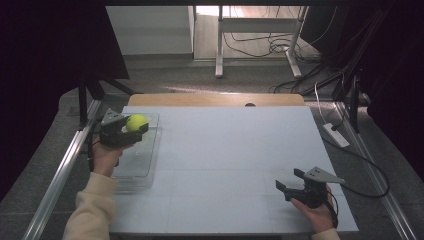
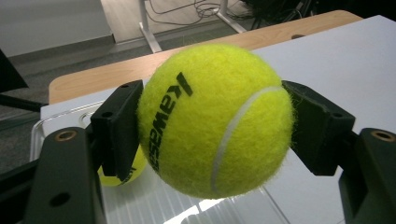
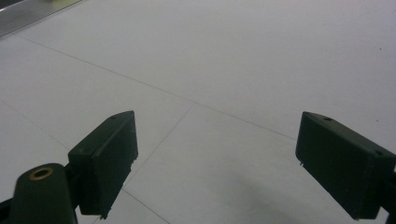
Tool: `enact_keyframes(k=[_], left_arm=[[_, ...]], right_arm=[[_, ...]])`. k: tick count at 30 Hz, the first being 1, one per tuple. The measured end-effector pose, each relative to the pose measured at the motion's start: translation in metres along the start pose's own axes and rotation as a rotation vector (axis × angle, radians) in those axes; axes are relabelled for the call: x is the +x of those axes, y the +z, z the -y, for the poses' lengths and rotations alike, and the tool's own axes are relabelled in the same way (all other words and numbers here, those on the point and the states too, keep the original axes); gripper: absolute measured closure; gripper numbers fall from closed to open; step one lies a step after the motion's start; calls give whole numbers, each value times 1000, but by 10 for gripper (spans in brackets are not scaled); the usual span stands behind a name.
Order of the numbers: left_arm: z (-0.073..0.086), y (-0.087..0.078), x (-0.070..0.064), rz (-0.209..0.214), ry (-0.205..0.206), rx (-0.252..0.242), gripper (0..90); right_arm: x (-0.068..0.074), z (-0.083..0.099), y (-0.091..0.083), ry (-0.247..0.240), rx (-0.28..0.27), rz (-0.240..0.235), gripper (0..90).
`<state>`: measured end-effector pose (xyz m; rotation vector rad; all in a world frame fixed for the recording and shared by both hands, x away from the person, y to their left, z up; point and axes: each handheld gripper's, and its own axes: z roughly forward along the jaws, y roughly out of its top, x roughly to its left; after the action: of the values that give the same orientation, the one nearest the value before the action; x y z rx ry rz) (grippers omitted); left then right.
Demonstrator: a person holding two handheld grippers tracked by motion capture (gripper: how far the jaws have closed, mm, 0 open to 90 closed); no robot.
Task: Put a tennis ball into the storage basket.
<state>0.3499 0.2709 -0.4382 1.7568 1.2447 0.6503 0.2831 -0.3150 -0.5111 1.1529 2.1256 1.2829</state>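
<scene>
A yellow-green tennis ball [image 1: 136,122] [image 2: 215,119] with black lettering is clamped between the jaws of my left gripper [image 1: 131,128] [image 2: 217,126], held above a clear plastic tray [image 1: 146,165] at the table's left side. A second tennis ball [image 2: 122,175] peeks out below the left jaw, lying in the tray [image 2: 56,122]. My right gripper [image 1: 289,180] [image 3: 217,163] rests low over the white tabletop at the front right, jaws wide apart with nothing between them.
The white table surface [image 1: 230,160] spreads between the two grippers. A wooden board edge [image 1: 215,99] runs along the table's far side. Metal rails [image 1: 60,175] flank the table, and cables [image 1: 365,165] trail at the right.
</scene>
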Motion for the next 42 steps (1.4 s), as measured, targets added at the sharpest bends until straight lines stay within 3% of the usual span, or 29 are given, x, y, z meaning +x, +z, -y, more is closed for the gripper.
enact_keyframes(k=[17, 27, 42], left_arm=[[9, -1, 34, -67, -69, 46, 268], [11, 6, 40, -81, -74, 87, 269], [15, 20, 47, -93, -66, 200, 268]], right_arm=[[0, 0, 0, -2, 1, 2, 132], [0, 0, 0, 0, -1, 1, 132], [0, 0, -1, 6, -4, -2, 132]])
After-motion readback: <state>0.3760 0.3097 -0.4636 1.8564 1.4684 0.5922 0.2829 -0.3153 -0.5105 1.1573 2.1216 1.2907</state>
